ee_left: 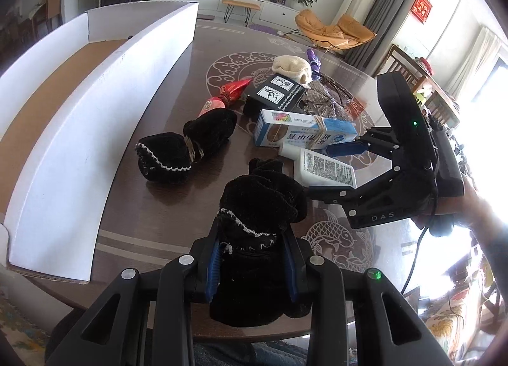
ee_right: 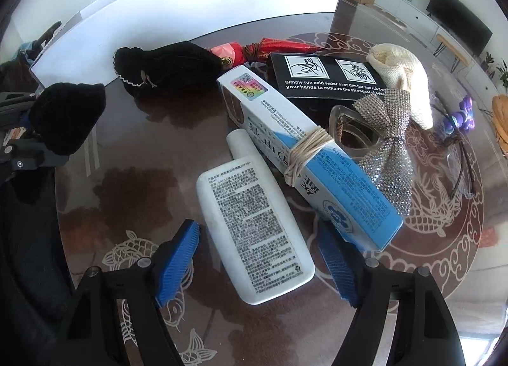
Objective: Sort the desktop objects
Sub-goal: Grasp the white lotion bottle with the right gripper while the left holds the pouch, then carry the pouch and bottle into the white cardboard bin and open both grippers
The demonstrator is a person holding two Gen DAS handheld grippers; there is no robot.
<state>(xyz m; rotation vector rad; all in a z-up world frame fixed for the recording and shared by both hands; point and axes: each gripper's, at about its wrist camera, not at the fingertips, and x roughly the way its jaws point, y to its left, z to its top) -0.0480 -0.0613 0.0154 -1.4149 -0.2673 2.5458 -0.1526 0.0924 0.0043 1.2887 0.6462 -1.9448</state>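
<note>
Left hand-held gripper (ee_left: 252, 266) is clamped on a black velvet pouch (ee_left: 254, 239), blue pads pressing both sides, pouch off the table (ee_left: 152, 207) w/ its top sticking out past the fingertips. Right hand-held gripper (ee_right: 258, 264) is partly open, jaws either side of the white lotion bottle (ee_right: 254, 229) (pads near it but not pressing; bottle lies flat on the table). Blue-and-white carton (ee_right: 304, 156), tied w/ twine, lies just beside the bottle and overlaps its neck. Behind: black box (ee_right: 327, 80), cream knit pouch (ee_right: 403, 80), rhinestone bow (ee_right: 387, 146), red foil item (ee_right: 279, 46), second black pouch (ee_right: 168, 64). White cardboard box (ee_left: 95, 131) sits on the table's left edge in the left wrist view, open.
</note>
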